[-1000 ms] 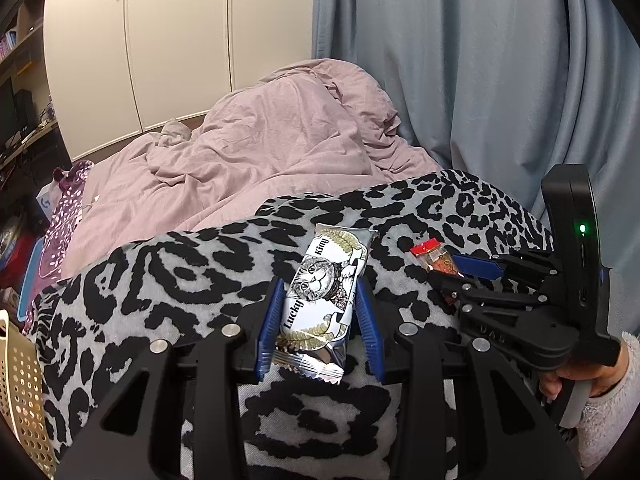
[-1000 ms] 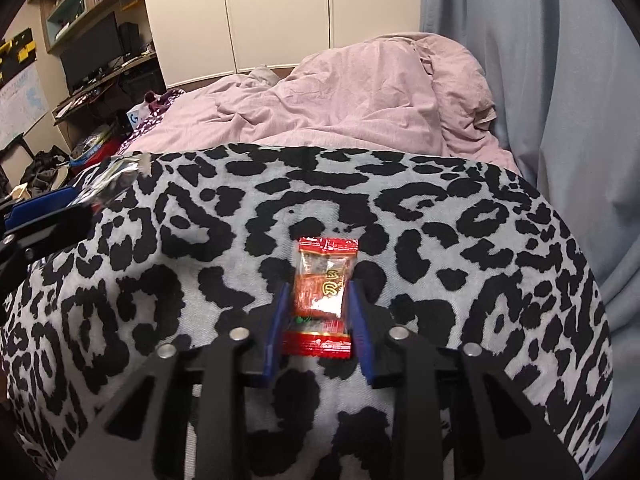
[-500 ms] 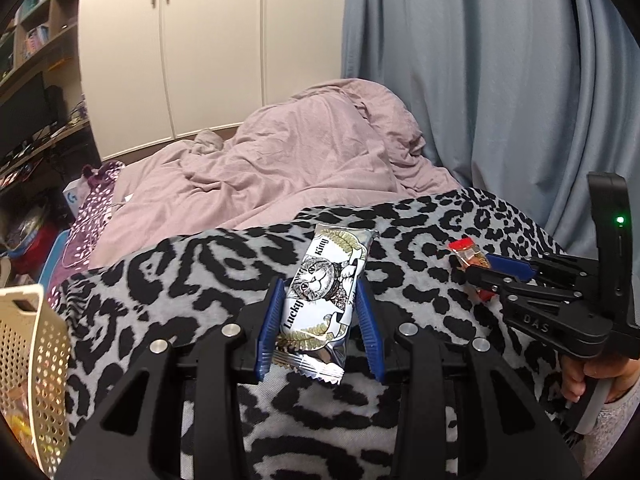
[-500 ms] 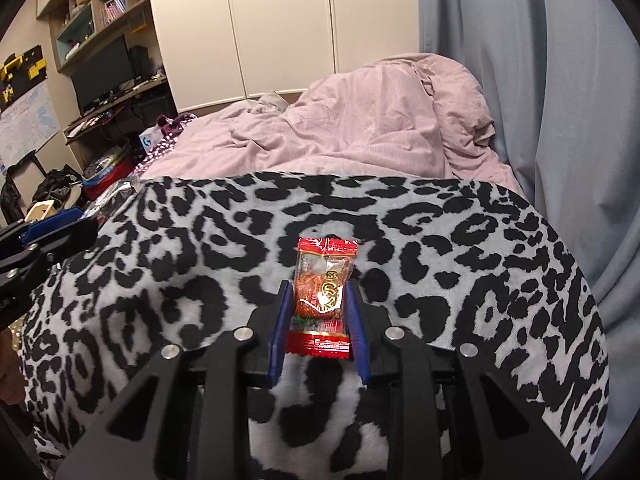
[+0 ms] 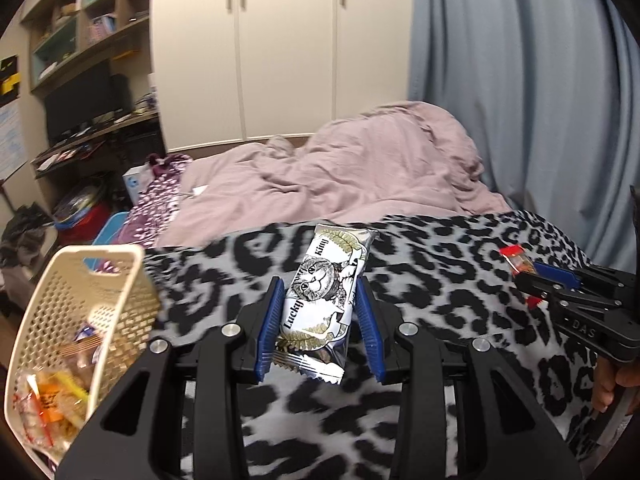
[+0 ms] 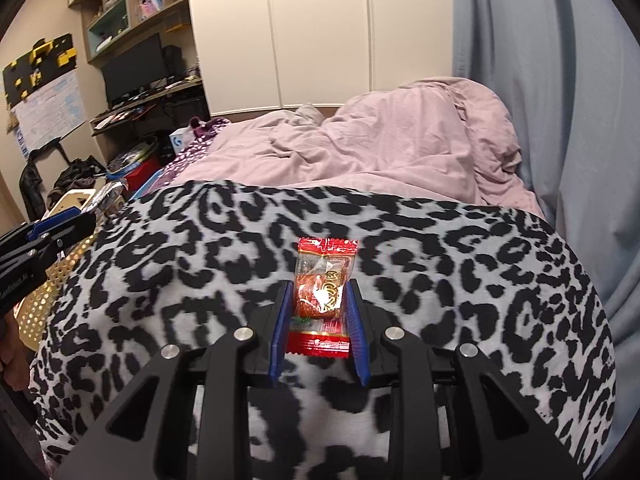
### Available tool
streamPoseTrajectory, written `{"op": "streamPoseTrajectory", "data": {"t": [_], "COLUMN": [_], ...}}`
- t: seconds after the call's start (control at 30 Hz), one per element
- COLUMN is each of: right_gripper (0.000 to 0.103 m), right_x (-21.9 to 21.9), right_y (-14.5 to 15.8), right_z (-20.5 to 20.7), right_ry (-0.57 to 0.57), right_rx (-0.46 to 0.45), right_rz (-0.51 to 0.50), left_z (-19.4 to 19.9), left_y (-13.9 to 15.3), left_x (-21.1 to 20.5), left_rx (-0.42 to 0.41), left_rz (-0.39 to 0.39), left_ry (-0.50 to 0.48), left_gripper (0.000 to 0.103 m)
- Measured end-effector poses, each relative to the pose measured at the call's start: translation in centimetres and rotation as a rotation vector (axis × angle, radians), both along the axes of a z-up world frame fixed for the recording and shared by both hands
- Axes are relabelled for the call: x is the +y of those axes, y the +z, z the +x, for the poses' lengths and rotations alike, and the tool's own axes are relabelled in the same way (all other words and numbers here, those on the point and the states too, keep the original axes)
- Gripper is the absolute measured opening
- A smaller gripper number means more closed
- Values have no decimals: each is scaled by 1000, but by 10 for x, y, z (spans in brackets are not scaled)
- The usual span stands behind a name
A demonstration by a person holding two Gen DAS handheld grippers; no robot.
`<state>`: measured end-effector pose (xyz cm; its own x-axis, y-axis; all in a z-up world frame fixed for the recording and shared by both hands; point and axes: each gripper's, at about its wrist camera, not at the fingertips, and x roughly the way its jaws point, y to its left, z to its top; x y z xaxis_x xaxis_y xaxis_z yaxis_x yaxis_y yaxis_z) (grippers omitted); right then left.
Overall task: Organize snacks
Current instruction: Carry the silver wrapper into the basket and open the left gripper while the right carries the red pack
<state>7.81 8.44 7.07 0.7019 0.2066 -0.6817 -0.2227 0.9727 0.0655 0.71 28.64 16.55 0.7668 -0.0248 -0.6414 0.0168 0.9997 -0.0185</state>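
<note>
Basket [image 5: 86, 312] now largely in left view, low left beside blanket [image 5: 420, 280]; one second ago only rim sliver showed. Left gripper [image 5: 318, 316] still pinched cat-print bar [image 5: 324, 300] above blanket. Right gripper [image 6: 318, 320] still clamped red candy [image 6: 322, 292]. Basket contents blurred, cut off by frame edge.

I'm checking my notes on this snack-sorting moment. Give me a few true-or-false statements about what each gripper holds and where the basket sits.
1. The left gripper holds a Lucky Kitty snack bar. True.
2. The right gripper is empty. False: its jaws are shut on a red candy packet.
3. The perforated cream basket already holds snacks. True.
4. The basket stands right of the left gripper. False: it is on its left.
</note>
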Motion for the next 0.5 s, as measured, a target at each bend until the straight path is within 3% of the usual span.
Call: {"op": "streamPoseTrajectory", "data": {"t": [0.5], "right_gripper": [27], "right_x": [53], "right_y": [9], "right_z": [-14], "right_ry": [103], "right_rx": [-15], "right_rz": [-2], "left_z": [-43], "left_y": [8], "left_x": [86], "left_rx": [-27], "left_rz": [4], "left_ry": [197], "left_gripper": [38]}}
